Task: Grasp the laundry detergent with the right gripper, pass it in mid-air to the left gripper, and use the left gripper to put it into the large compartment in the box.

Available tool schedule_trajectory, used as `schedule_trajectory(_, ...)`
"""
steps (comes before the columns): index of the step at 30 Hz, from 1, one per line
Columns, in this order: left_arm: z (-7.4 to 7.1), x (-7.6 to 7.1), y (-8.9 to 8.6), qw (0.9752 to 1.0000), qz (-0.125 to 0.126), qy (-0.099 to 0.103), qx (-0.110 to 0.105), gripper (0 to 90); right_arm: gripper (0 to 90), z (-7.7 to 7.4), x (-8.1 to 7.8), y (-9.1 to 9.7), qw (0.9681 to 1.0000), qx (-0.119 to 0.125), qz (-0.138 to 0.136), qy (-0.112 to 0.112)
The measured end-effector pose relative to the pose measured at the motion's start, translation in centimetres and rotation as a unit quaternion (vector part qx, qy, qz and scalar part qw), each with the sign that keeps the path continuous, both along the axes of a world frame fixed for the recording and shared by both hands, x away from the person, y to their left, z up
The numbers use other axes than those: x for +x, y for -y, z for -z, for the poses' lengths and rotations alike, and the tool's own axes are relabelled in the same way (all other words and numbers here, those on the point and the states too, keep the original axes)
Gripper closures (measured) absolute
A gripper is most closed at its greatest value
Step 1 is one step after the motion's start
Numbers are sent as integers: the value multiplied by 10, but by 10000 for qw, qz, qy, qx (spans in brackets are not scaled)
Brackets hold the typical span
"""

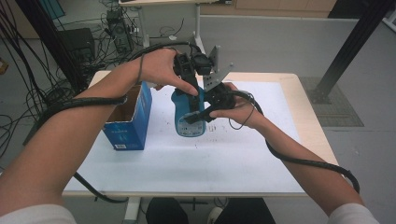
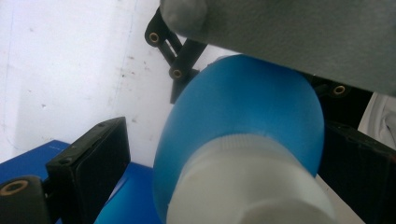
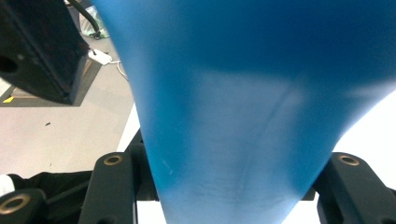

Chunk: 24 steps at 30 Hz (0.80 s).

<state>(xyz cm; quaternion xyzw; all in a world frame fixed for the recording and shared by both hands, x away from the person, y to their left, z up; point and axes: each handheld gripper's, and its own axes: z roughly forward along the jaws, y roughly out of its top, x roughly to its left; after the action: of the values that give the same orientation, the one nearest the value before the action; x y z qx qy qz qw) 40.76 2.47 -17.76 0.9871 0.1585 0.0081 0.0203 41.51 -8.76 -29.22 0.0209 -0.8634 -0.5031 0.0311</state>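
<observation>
Above the middle of the worktop (image 1: 243, 154), the blue bottle (image 1: 189, 114) hangs clear of the surface, held between both grippers, with the open blue box (image 1: 128, 116) just beside it at about nine o'clock. From the high view the right gripper (image 1: 205, 112) comes in from three o'clock and grips the bottle's body; in the right gripper view its fingers (image 3: 114, 186) sit closed hard against either side of the blue wall (image 3: 233, 116), so this one has firm hold of the bottle. The left gripper (image 1: 189, 70) reaches down from twelve o'clock onto the bottle's top. In the left gripper view the white cap (image 2: 247, 186) and blue shoulder (image 2: 243, 107) lie between its fingers (image 2: 93, 154), but a strip of worktop shows between the near finger and the cap, so these fingers look open around the cap and not yet pressing on it; the far finger's contact I cannot tell. As for progress, I judge the work to be early to midway: the bottle has been lifted and steadied, and the second gripper has been brought over the cap. What looks left is closing on the cap and working it, or else carrying the bottle to the box. Whether the cap is loose or tight cannot be told.
</observation>
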Motion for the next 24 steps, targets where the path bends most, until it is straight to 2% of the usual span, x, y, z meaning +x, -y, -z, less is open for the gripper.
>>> schedule_trajectory(24, 1, 1, -2, 10000, 16, 13, 71, 77, 434, 1, 0, -2, 10000, 15, -10, 9)
